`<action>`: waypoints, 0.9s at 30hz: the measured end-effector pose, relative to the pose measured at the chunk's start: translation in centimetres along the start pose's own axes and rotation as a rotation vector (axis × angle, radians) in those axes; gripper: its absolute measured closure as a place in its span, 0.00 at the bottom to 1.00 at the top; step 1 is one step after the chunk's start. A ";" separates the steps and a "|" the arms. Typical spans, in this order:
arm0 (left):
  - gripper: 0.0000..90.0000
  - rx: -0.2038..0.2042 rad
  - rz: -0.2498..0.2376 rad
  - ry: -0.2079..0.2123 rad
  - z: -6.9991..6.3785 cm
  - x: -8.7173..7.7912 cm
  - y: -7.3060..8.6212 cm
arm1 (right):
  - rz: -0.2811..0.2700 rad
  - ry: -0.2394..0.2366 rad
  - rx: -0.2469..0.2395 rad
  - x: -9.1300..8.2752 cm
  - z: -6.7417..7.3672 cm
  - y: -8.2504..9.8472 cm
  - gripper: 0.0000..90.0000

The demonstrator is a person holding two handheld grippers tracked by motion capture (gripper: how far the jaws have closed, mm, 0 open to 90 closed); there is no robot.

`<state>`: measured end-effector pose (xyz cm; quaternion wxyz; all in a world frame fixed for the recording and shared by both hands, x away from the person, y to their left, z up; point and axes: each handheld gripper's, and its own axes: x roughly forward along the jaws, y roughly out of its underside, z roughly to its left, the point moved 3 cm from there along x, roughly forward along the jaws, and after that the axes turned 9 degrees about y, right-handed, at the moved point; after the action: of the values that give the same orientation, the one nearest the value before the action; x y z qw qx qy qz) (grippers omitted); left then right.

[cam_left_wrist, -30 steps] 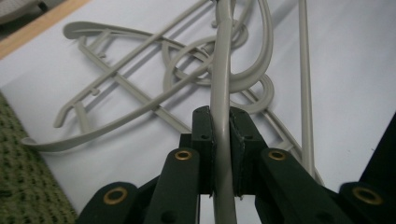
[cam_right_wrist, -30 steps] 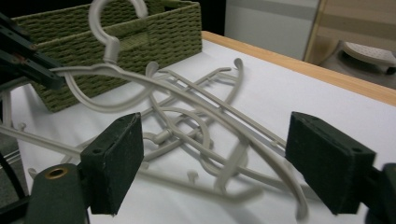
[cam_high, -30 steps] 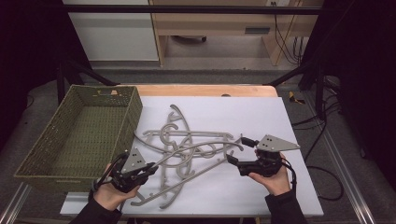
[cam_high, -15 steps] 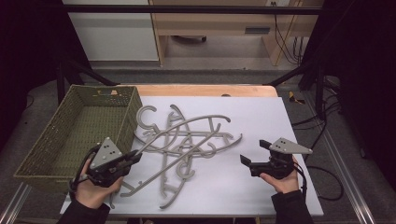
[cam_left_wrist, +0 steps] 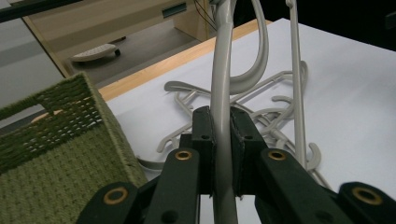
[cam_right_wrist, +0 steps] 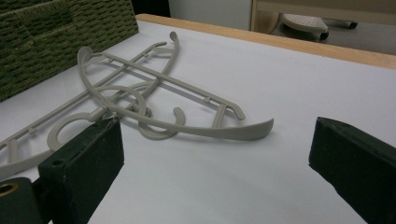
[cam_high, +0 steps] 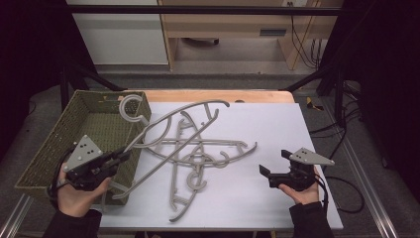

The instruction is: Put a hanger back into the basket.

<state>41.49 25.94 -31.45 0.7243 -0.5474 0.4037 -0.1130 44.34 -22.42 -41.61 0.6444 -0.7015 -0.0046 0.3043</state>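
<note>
The left hand-held gripper (cam_high: 124, 155) is seen at the near left of the white tabletop (cam_high: 277, 134), beside the near right corner of the green woven rectangular basket (cam_high: 54, 148). Its black jaws are clamped on the shoulder bar of a grey plastic clothes hanger (cam_high: 171, 121); in the left gripper view the bar (cam_left_wrist: 223, 93) runs upright between the pads. The held hanger is tilted, raised off the tabletop, with its hook (cam_high: 130, 106) over the basket's far right corner and its far arm above the pile.

The remaining grey plastic hangers (cam_high: 198, 158) lie tangled in a heap mid-tabletop, just right of the basket.

The right hand-held gripper (cam_high: 267, 166) is held low at the near right, well apart from the held hanger. Its jaws have just been opening and now stand wide apart with nothing between them; one hanger's curved arm end (cam_right_wrist: 252, 129) lies on the tabletop just ahead of them.
</note>
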 end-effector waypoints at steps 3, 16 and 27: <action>0.91 -0.001 0.009 -0.015 1.3 -0.4 -0.4 | 0.002 -0.004 0.000 0.1 0.1 0.1 0.04; 0.91 -0.029 0.032 -0.058 7.4 -2.6 -1.3 | 0.019 -0.001 0.002 0.3 0.0 0.3 0.04; 0.91 -0.057 0.077 -0.132 12.2 -3.7 0.6 | 0.021 0.001 0.002 0.3 -0.1 0.3 0.04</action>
<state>47.56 36.95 -29.33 0.7373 -0.5579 0.3790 -0.0372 44.49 -22.47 -42.03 0.6420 -0.7009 0.0032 0.3106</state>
